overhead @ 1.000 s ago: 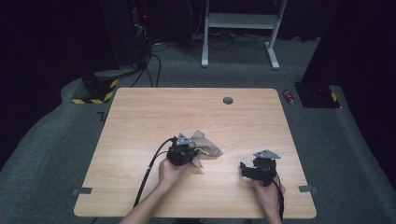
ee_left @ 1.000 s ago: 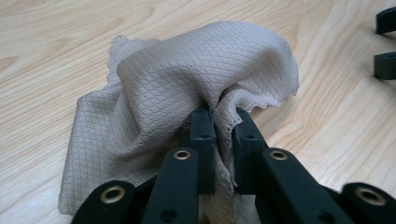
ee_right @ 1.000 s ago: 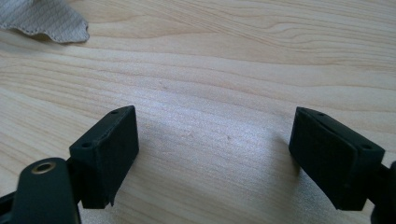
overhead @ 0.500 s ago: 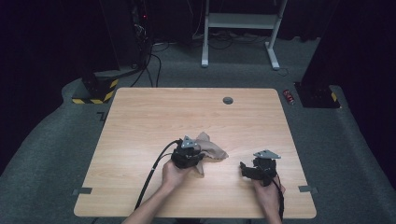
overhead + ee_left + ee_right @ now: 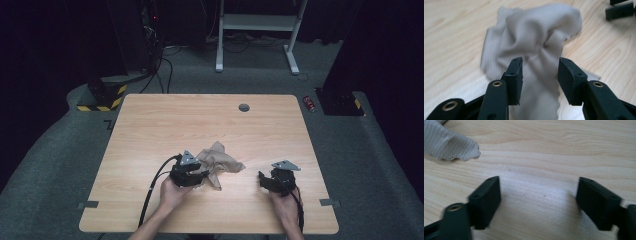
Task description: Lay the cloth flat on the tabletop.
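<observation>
While the beige cloth (image 5: pixel 218 161) is lying crumpled a little left of the tabletop's (image 5: pixel 150 125) middle and toward its near edge, the left claw (image 5: pixel 194 175) is sitting right at the cloth's near-left corner, so the cloth is spreading away from that claw toward about one o'clock in the high view. In the left gripper view the cloth (image 5: pixel 534 35) is bunching straight ahead at twelve o'clock, and a narrow tail of it is running down between the two black jaws. Those jaws have just been opening and are standing parted, with a gap on each side of the fabric, so nothing is being pinched.

The right claw (image 5: pixel 265 181) is resting on bare wood, apart from the cloth, which is lying at about ten o'clock from it; the nearest pointed tip (image 5: pixel 461 147) is showing at the upper left of the right gripper view. Its jaws have just been closing yet are standing wide, with only woodgrain between them. The left hand (image 5: pixel 172 192) is clearly the nearer one.

The cloth's long axis is running roughly from eight to two o'clock, ending in a corner pointing at the right claw. The fabric is looking thin, soft and finely ribbed, folding into loose rounded ridges with a wavy cut edge; the tabletop is looking smooth, pale and hard.
</observation>
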{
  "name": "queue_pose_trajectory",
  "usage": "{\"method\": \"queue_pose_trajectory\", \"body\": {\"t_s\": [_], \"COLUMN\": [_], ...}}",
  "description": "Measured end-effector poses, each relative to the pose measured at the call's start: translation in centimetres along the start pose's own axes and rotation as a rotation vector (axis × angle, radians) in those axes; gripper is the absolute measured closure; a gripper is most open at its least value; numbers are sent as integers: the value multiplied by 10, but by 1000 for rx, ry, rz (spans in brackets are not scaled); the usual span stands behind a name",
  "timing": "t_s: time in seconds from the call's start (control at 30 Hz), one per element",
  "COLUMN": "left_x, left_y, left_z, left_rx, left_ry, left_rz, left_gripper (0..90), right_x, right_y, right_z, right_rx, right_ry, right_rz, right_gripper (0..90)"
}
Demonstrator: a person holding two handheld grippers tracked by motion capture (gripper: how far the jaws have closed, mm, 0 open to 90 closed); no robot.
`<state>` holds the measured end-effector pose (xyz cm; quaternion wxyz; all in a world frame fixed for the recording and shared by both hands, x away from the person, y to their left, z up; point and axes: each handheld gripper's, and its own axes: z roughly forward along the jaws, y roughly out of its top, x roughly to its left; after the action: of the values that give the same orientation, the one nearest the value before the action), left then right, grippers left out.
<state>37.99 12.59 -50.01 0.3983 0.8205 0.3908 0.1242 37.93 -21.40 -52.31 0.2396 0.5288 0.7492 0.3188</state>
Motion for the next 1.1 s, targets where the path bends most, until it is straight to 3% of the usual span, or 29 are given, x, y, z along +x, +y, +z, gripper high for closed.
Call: {"method": "queue_pose_trajectory", "body": {"t_s": [0.17,0.33,0.37,0.4,0.43,0.5,0.53,0.6,0.73,0.93,1.1], "left_x": [5,9,10,10,10,11,11,12,12,10,10], "left_y": [-14,-25,-28,-28,-29,-31,-32,-34,-39,-40,-39], "left_z": [-3,-5,-6,-6,-7,-8,-9,-9,-8,-7,-6], "left_rx": [3,2,-4,-4,-13,-23,-27,-28,-22,-19,-14], "left_ry": [42,95,99,99,100,104,107,116,152,192,212], "left_rz": [-21,-44,-58,-58,-67,-73,-75,-83,-62,-34,-42], "left_gripper": [541,505,493,490,488,486,480,477,455,422,371], "right_x": [10,35,46,46,56,60,70,74,96,110,120], "right_y": [3,6,8,8,12,13,17,18,23,24,25], "right_z": [-1,-6,-10,-10,-11,-11,-10,-9,-3,6,14], "right_rx": [9,2,-17,-17,-31,-33,-34,-32,-8,21,44], "right_ry": [25,182,251,251,306,324,381,393,447,455,443], "right_rz": [-26,-77,-98,-98,-132,-140,-152,-155,-197,-212,-244], "right_gripper": [501,557,599,599,633,642,656,659,674,673,714]}}
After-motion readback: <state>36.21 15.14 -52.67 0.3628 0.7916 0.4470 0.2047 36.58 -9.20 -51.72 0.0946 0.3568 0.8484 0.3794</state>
